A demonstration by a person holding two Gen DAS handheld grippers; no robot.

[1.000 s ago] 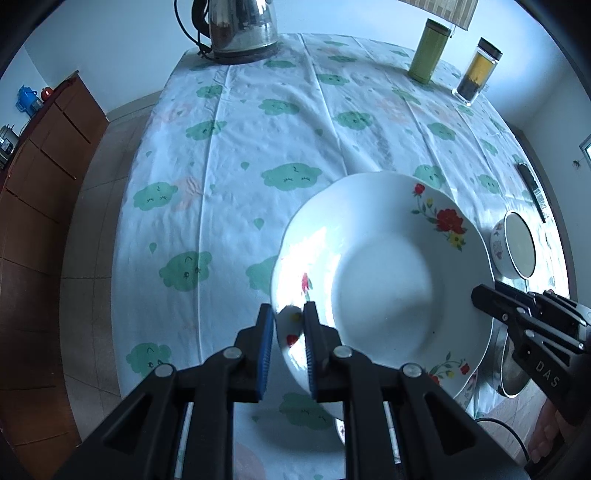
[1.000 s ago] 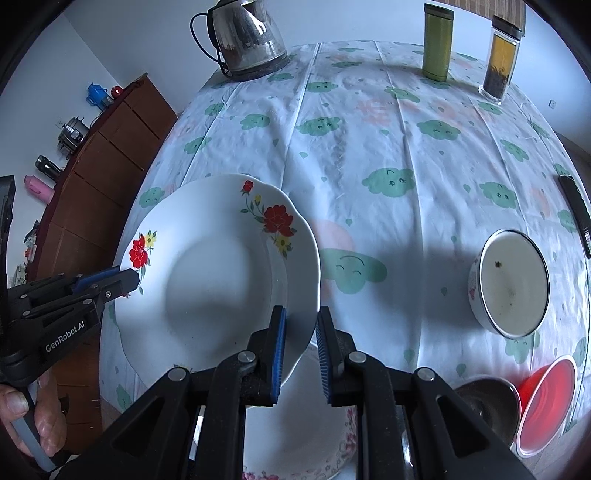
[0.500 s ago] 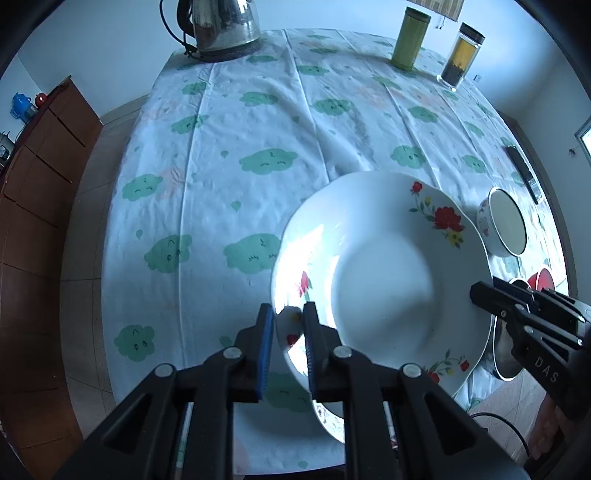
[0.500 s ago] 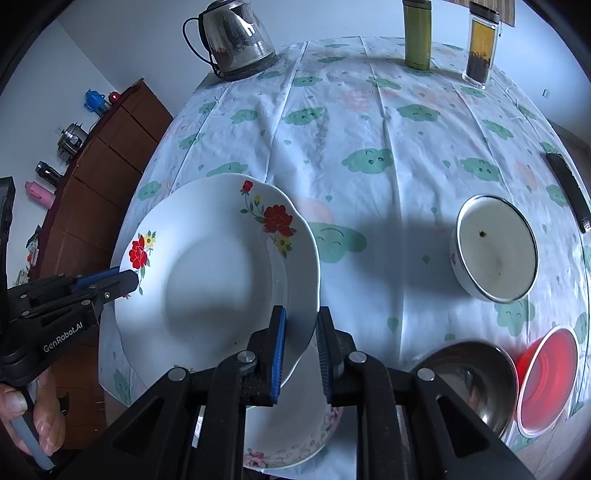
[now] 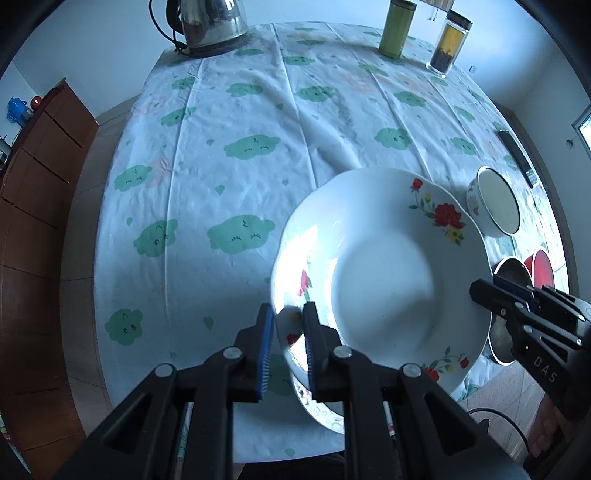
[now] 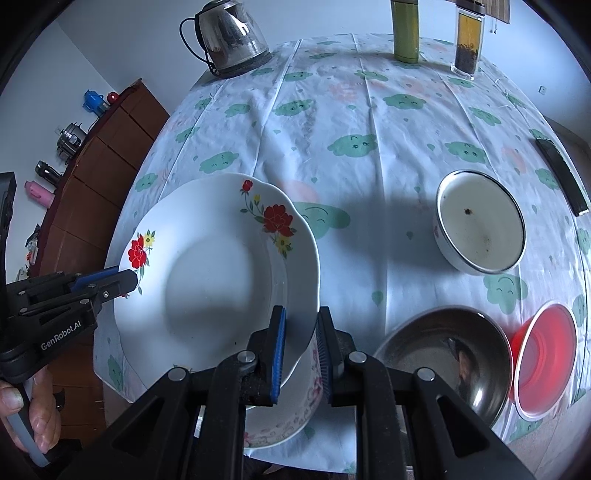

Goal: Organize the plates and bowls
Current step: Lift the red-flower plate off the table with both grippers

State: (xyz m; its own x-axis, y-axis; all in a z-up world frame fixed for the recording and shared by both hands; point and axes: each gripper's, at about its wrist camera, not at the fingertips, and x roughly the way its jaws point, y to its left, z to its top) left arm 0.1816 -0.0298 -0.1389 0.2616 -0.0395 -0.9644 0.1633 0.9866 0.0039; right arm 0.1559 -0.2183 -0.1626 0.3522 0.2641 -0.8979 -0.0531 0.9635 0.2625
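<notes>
A white plate with red flowers hangs above the table, held by both grippers. My left gripper is shut on its left rim; it also shows in the right wrist view. My right gripper is shut on the plate at its right rim; it also shows in the left wrist view. Below the plate lies a second plate with a pink flower rim, near the table's front edge, partly hidden.
A white enamel bowl, a steel bowl and a red bowl stand at the right. A kettle, a green canister and a glass jar stand at the far edge. A black remote lies far right.
Both grippers have lifted the flowered plate higher and drawn it back toward the front edge. More of the table, the lower plate and the steel and red bowls now show.
</notes>
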